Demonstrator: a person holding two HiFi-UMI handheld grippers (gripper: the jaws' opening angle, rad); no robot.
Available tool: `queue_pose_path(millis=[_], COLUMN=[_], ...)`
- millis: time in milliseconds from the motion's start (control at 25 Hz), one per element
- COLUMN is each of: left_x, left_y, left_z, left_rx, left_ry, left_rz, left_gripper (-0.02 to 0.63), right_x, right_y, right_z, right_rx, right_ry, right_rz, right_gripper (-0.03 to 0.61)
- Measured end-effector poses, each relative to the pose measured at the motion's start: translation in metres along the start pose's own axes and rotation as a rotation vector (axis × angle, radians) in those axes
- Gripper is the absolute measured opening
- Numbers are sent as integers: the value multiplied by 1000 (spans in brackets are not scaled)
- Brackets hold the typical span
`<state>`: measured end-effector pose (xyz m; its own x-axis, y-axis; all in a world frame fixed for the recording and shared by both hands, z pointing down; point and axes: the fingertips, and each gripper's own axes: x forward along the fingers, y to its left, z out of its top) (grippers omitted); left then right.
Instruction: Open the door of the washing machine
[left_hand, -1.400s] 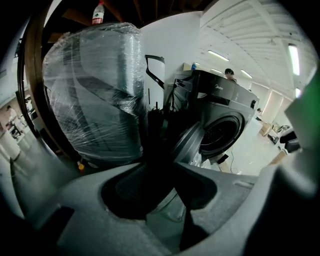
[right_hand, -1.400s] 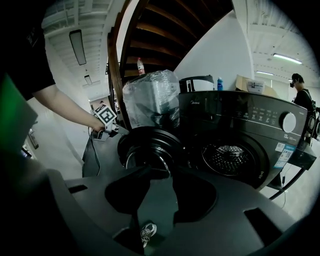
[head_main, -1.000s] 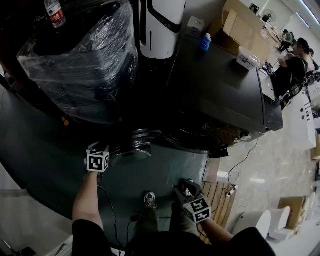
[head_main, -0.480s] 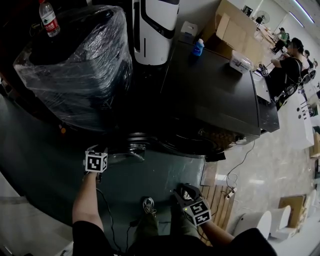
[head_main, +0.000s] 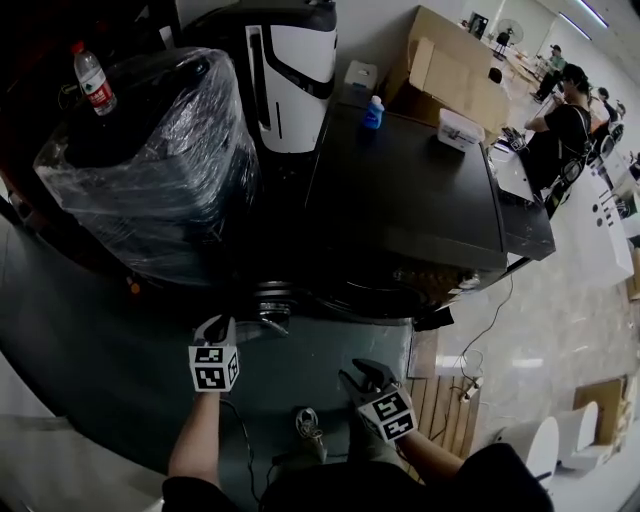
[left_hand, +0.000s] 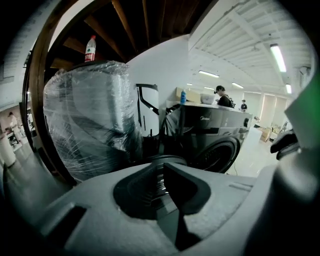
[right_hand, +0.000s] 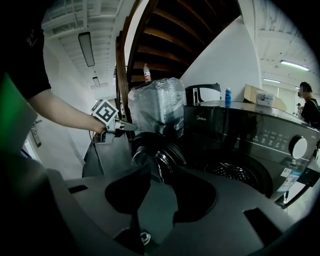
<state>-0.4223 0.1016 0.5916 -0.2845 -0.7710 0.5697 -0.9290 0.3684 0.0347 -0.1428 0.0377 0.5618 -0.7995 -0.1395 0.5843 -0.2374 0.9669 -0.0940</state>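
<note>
The dark front-loading washing machine (head_main: 400, 190) stands ahead, and its round door (head_main: 272, 298) hangs swung out to the left of the drum opening (right_hand: 240, 175). My left gripper (head_main: 222, 325) hovers just left of the door (right_hand: 157, 152), apart from it. Its jaws are closing to a narrow gap with nothing between them (left_hand: 161, 175). My right gripper (head_main: 360, 372) is lower right, back from the machine (left_hand: 215, 130), open and empty (right_hand: 161, 192).
A plastic-wrapped appliance (head_main: 150, 160) with a water bottle (head_main: 88, 77) on top stands left of the machine. A white and black unit (head_main: 290, 80) is behind. A blue bottle (head_main: 373, 112) and a box (head_main: 460, 128) sit on the machine's top. People sit far right.
My left gripper has drawn back from the door's edge toward me and slightly right. The right gripper has shifted a little. The door stays swung open.
</note>
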Motion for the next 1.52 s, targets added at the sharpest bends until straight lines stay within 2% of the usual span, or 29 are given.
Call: queue_pose_path(millis=[200,600,1080,1280,1520], left_x=[-27,-86,-137,-143,-148], left_y=[-54,-131,-196,-213,-234], left_z=[28,78,98,107,122], left_rx=[-7,75,198,237,243], left_ry=[-97,-225,-270,-287,-288], left_rz=[-45,-149,-265,-272,-263], left_gripper=[31,23,18,17,17], right_x=[-8,-46,-113,-131,-146], right_y=[-7,-17,-38,-52,-72], right_z=[28,57,68,76,93], right_rx=[-23,24,100,91,65], right_ry=[-62,-175,-264,-274,-287], right_rz=[-33,-133,-219,-218,-193], right_gripper=[94,24,8,8,8])
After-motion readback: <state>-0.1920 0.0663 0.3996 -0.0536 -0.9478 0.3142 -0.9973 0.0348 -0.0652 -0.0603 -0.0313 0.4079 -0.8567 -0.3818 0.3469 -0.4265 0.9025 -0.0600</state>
